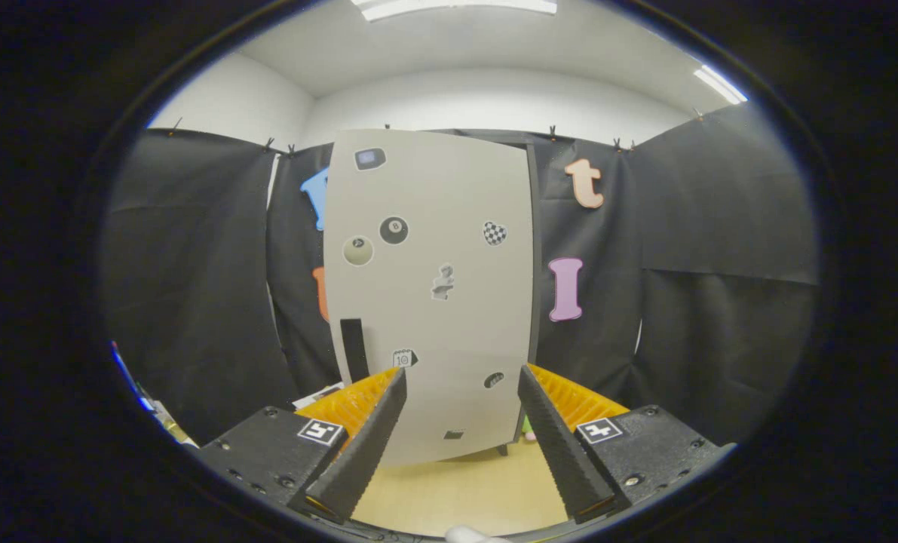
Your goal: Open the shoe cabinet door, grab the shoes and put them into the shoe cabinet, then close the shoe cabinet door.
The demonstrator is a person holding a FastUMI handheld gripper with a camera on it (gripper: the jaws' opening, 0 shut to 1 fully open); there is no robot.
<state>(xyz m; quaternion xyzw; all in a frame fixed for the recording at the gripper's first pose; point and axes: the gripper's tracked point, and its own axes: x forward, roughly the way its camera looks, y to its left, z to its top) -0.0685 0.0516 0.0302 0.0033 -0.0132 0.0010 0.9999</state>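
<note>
door [449,302] of the shoe cabinet [533,302] shut, ahead of the gripper [462,392]. fingers [373,437] apart, holding nothing. fits shoes inside already, or a door waiting to open.

1. Bright and even, lit from ceiling strip lights [456,6] overhead.
2. Slight glare on the second strip [718,83] to the side.
3. Strongly bent toward the rim; cabinet door [430,302] bulges.
4. Sharp at the centre, softer outward.

Shoe cabinet door [433,302] pale grey, stickers scattered; floor [456,490] light wood-yellow.
</note>
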